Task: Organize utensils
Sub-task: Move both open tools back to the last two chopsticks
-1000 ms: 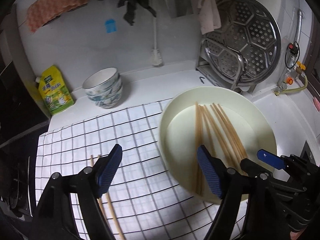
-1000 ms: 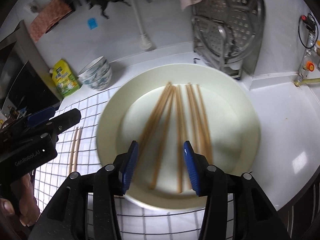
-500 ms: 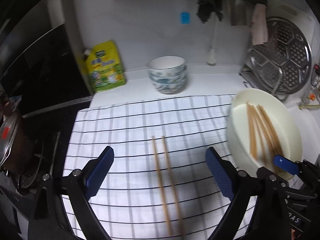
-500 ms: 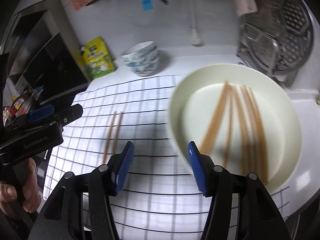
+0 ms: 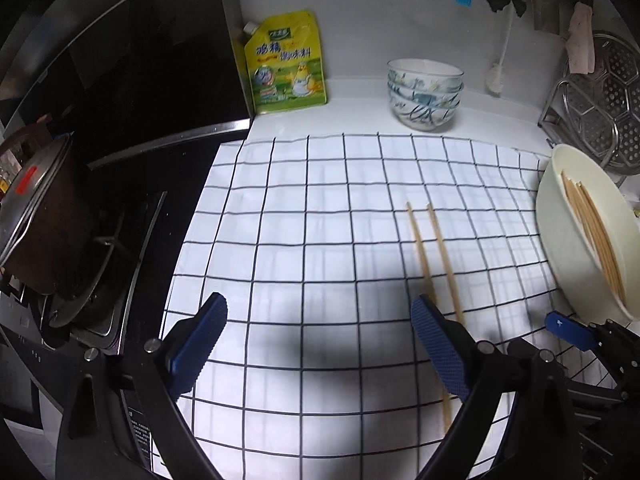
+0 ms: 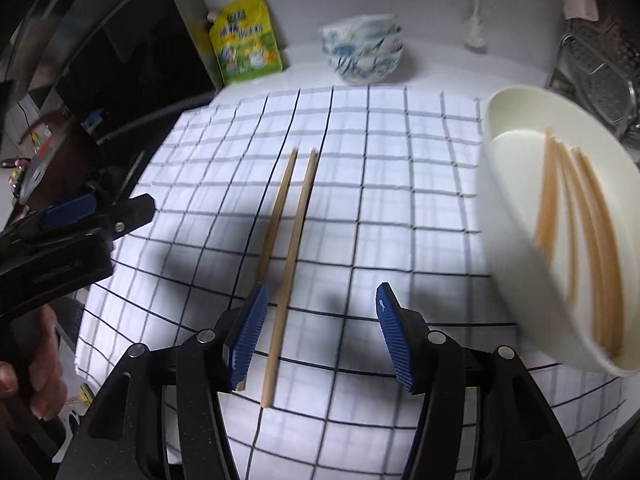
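Two wooden chopsticks (image 6: 294, 232) lie side by side on the white checked cloth (image 6: 380, 184); they also show in the left wrist view (image 5: 434, 248). A cream plate (image 6: 516, 216) at the right holds several more chopsticks (image 6: 580, 224); it also shows in the left wrist view (image 5: 560, 240). My right gripper (image 6: 318, 334) is open and empty, hovering over the near ends of the loose pair. My left gripper (image 5: 320, 344) is open and empty over the cloth, left of the pair. It appears at the left of the right wrist view (image 6: 80, 216).
Stacked patterned bowls (image 5: 424, 94) and a yellow pouch (image 5: 286, 66) stand at the back wall. A stove with a dark pot (image 5: 36, 216) lies left of the cloth. A metal rack with a steamer tray (image 5: 600, 112) stands at the back right.
Both grippers have swung left, away from the plate and over the cloth. The loose chopstick pair now lies under the right gripper. Both stay open.
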{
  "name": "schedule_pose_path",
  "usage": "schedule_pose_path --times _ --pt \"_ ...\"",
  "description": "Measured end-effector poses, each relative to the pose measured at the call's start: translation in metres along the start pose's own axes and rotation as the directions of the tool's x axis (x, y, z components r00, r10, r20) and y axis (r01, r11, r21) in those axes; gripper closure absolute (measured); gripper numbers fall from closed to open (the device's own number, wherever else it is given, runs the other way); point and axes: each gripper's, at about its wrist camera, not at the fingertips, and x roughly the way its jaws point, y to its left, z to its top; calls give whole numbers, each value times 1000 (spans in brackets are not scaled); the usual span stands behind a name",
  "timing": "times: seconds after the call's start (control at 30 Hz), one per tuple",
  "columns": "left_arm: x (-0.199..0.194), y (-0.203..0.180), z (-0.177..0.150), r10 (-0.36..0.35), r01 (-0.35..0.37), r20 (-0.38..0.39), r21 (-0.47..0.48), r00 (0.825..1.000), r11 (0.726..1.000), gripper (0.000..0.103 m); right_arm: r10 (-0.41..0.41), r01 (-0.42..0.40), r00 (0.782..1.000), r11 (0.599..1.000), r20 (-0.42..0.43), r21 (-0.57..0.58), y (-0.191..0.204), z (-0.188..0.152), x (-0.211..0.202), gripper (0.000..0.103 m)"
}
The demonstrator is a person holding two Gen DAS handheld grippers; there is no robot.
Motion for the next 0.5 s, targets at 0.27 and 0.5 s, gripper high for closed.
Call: schedule_pose_path --times 0.27,0.5 --pt "18 9 -13 -19 19 -40 7 999 1000 11 -74 73 997 997 -21 -17 15 -10 31 49" --pt "25 8 -17 -26 28 -56 26 998 999 11 -124 122 992 991 -32 -45 23 -17 44 50"
